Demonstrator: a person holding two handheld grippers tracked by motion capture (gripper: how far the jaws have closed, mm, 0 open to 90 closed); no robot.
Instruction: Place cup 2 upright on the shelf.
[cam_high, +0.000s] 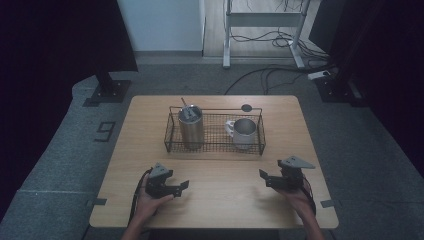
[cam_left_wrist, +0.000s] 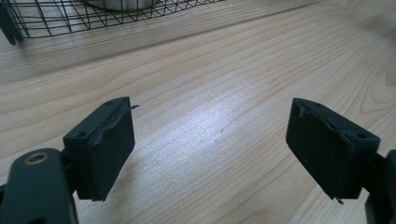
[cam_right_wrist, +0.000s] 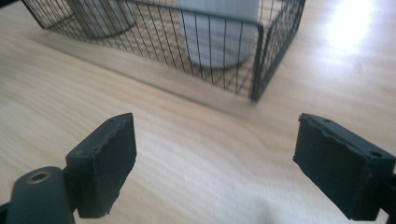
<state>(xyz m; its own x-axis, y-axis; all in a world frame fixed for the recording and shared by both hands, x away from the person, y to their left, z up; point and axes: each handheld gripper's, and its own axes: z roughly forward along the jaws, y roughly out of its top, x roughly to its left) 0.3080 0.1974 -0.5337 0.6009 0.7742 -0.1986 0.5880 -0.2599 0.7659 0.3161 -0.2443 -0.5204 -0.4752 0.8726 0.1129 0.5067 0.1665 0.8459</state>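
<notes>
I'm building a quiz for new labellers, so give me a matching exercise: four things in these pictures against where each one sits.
Things:
1 steel tumbler
2 white mug
3 wire basket
4 dark round disc

Places:
A on the bare table, just behind the basket's far side
B left end of the basket
C middle of the table's far half
D right end of the basket

Pairs: 1-B, 2-D, 3-C, 4-A

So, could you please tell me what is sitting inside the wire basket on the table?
The wire basket holds a tall steel tumbler with a lid and straw on its left, and a white-handled metal mug on its right, standing apart. The tumbler's contents are hidden by its lid.
</notes>
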